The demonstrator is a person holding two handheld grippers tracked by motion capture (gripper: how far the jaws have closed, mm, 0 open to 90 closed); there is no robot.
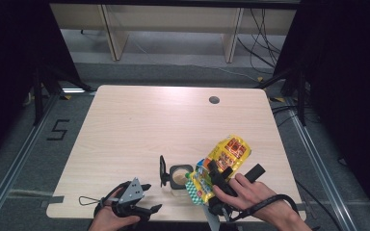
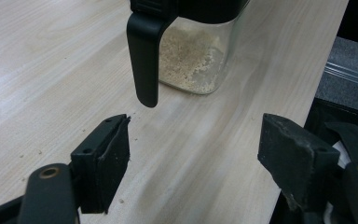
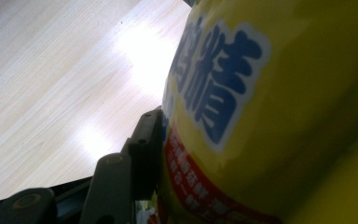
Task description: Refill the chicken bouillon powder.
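A clear jug with a black rim and a black handle stands near the table's front edge, with beige crumbs in its bottom. My right gripper is shut on a yellow printed snack bag, held tilted with its lower end beside the jug. In the right gripper view the bag presses against one black finger, and the other finger is hidden behind it. My left gripper rests open at the front left. Its jaws stand wide apart just short of the jug's handle.
The light wooden table has a round cable hole at the back right. A cable trails from each gripper near the front edge. Dark floor and rails surround the table.
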